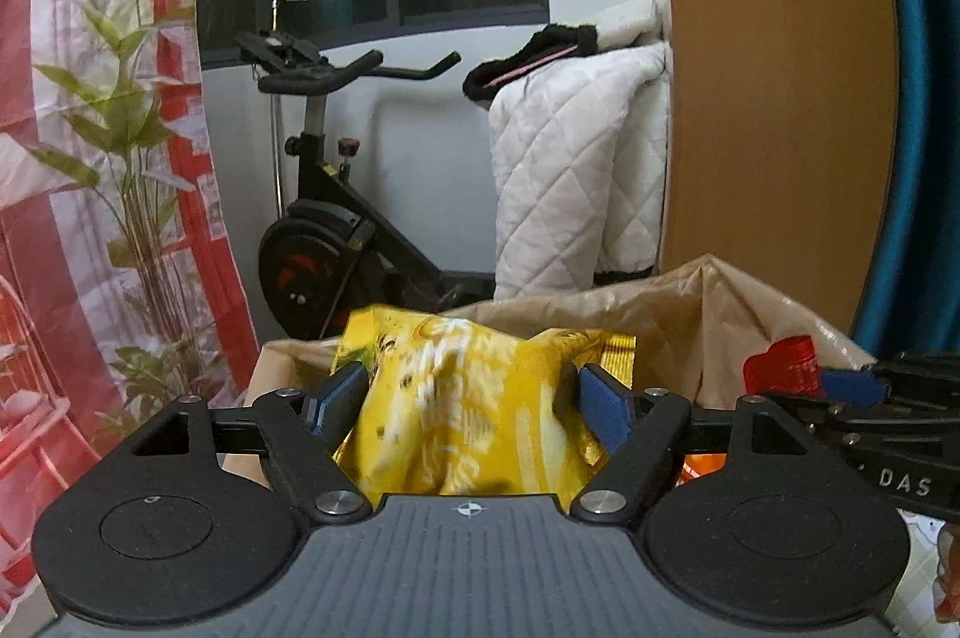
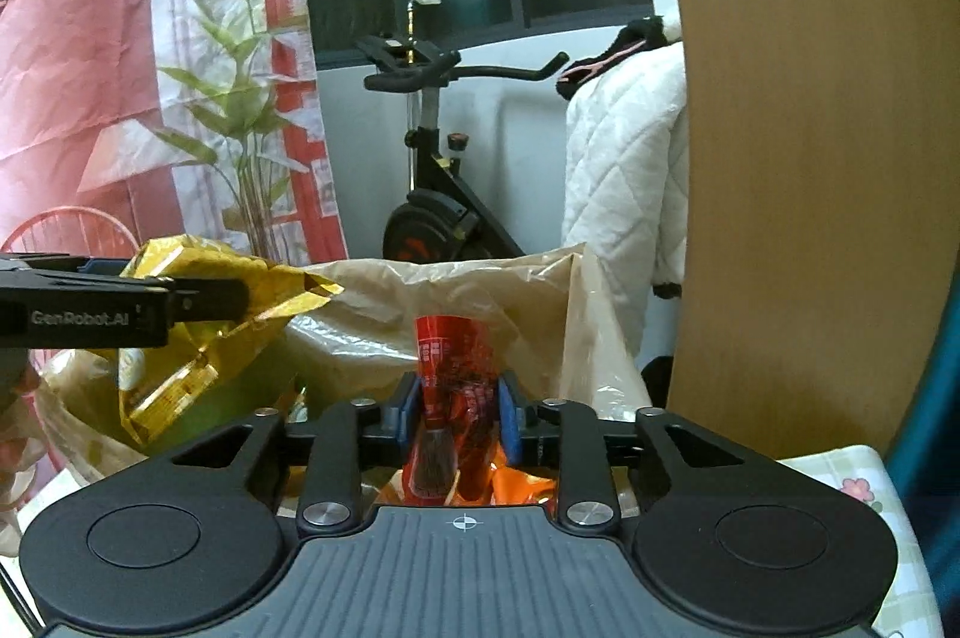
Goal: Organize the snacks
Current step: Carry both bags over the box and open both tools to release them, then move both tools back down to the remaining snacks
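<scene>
Left hand-held gripper [image 1: 465,392] clamps yellow snack bag [image 1: 468,398]; right hand-held gripper [image 2: 459,404] clamps red packet [image 2: 453,374].

glossy foil yellow snack bag [image 1: 474,398], crinkly plastic sack [image 2: 480,290]

Lower half of the crinkled yellow foil snack bag [image 1: 456,398] hidden behind the left tongs' [image 1: 465,401] body; print on it blurred past reading. Foot of the slim red printed snack packet [image 2: 456,368] lost behind the right tongs [image 2: 459,407]. Inside of the beige plastic carrier bag [image 2: 456,290] mostly screened.
</scene>
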Action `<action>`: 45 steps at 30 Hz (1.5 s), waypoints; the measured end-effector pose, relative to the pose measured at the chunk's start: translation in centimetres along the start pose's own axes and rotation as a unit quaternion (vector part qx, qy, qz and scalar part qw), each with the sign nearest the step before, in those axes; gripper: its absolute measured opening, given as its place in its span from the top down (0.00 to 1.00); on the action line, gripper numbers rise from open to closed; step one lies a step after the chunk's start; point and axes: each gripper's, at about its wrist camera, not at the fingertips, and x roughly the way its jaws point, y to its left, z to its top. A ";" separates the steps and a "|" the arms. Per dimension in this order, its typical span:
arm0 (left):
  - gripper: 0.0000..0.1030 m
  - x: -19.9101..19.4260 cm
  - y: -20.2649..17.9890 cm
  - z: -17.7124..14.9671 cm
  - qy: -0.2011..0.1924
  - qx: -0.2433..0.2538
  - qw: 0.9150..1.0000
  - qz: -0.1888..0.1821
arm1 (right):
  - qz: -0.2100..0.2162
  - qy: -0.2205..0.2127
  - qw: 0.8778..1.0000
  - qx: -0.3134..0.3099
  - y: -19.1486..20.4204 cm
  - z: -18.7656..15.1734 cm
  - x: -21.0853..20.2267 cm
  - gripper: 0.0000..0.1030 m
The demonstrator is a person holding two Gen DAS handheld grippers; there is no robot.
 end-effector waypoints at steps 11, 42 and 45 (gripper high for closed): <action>0.16 -3.2 1.1 -0.1 0.006 -0.004 1.000 0.010 | -0.013 -0.010 1.000 0.004 1.2 -0.1 -2.6 0.25; 0.12 -14.3 6.5 -10.0 0.052 -0.125 0.990 0.037 | -0.023 0.017 0.997 0.069 0.4 -9.2 -11.1 0.13; 0.13 -14.0 6.7 -11.3 0.068 -0.131 0.988 0.044 | -0.020 0.041 0.997 0.067 0.6 -10.9 -10.6 0.14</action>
